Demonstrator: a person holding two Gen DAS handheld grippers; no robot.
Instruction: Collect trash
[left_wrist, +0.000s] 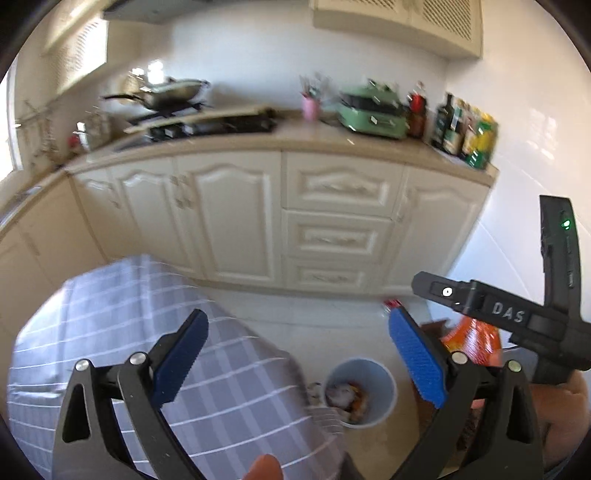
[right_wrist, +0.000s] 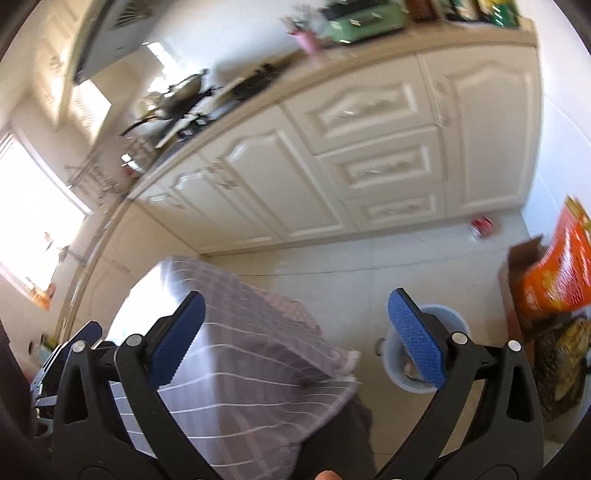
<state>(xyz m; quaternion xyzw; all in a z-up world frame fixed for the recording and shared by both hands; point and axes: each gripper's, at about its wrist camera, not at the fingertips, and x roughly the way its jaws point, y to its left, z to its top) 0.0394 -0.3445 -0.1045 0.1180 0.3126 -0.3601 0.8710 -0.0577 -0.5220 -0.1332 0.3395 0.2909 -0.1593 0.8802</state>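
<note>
A pale blue trash bin (left_wrist: 360, 391) with scraps inside stands on the tiled floor beside a table covered with a grey checked cloth (left_wrist: 147, 350). My left gripper (left_wrist: 297, 363) is open and empty, held above the table edge and the bin. My right gripper (right_wrist: 295, 341) is open and empty too, above the cloth (right_wrist: 240, 350), with the bin (right_wrist: 424, 350) partly hidden behind its right finger. The right gripper's body (left_wrist: 517, 314) shows at the right of the left wrist view. A red can (right_wrist: 482, 225) lies on the floor by the cabinets.
Cream kitchen cabinets (left_wrist: 332, 221) run along the back, with a wok, stove, green appliance (left_wrist: 371, 112) and bottles on the counter. An orange bag (right_wrist: 557, 266) and a cardboard box (right_wrist: 524, 254) stand at the right wall.
</note>
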